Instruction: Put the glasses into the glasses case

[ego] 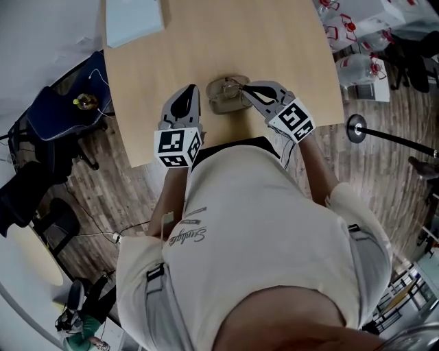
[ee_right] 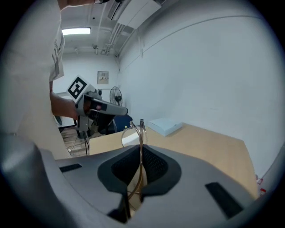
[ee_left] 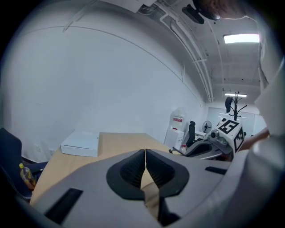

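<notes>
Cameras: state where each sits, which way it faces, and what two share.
Head view: on the person's head, facing steeply down at table, left gripper, right gripper, own torso.
Left gripper view: on the left gripper, facing along its shut, empty jaws over the table.
Right gripper view: on the right gripper, facing along jaws shut on the glasses.
Shared: both gripper views show the white box.

The counter (ego: 206,41) is pale wood-grain, the box (ego: 134,20) white, left claw (ego: 192,90) and right claw (ego: 245,88) grey with black pads (ee_right: 156,165) and black-and-white markers (ego: 177,147), the glasses (ee_right: 141,133) gold.
</notes>
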Tool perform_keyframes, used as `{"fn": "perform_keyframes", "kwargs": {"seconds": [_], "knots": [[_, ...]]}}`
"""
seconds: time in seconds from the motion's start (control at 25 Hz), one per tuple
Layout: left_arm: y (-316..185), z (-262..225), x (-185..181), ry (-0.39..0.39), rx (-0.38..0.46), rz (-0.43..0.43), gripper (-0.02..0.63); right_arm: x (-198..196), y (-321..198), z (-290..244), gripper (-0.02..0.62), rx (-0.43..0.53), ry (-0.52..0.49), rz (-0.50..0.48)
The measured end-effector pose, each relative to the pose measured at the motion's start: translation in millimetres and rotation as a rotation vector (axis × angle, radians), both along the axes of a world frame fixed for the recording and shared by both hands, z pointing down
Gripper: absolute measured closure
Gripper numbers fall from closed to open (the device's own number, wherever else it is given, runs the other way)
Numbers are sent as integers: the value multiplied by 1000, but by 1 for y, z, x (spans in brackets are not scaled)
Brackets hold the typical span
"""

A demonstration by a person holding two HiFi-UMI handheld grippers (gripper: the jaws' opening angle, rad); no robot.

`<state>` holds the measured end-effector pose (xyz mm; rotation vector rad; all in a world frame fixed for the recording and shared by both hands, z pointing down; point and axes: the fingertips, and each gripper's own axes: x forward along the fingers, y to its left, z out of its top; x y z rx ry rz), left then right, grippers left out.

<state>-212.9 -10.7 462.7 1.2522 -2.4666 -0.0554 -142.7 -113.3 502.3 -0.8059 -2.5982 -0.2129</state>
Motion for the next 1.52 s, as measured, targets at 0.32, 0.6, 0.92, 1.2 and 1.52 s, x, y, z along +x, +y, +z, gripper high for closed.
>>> {"fn": "perform_keyframes", "kwargs": {"seconds": [0.32,0.6,0.92,1.2,1.52], "knots": [[10,14,-14,17,4,29,589,-14,6,40,584,89,99,-14],[9,26,-15,48,-26,-21,589,-14,20,68,584,273,183,-217],[-7,33,-9,72,-54,-63,589,-13,24,101,584,310,280,-396],[-2,38,-10,96,-84,-125,590,-6,31,139,585,328,414,-548],[8,46,-21,111,-97,-152,589,-13,39,160,584,339,506,-596]]}}
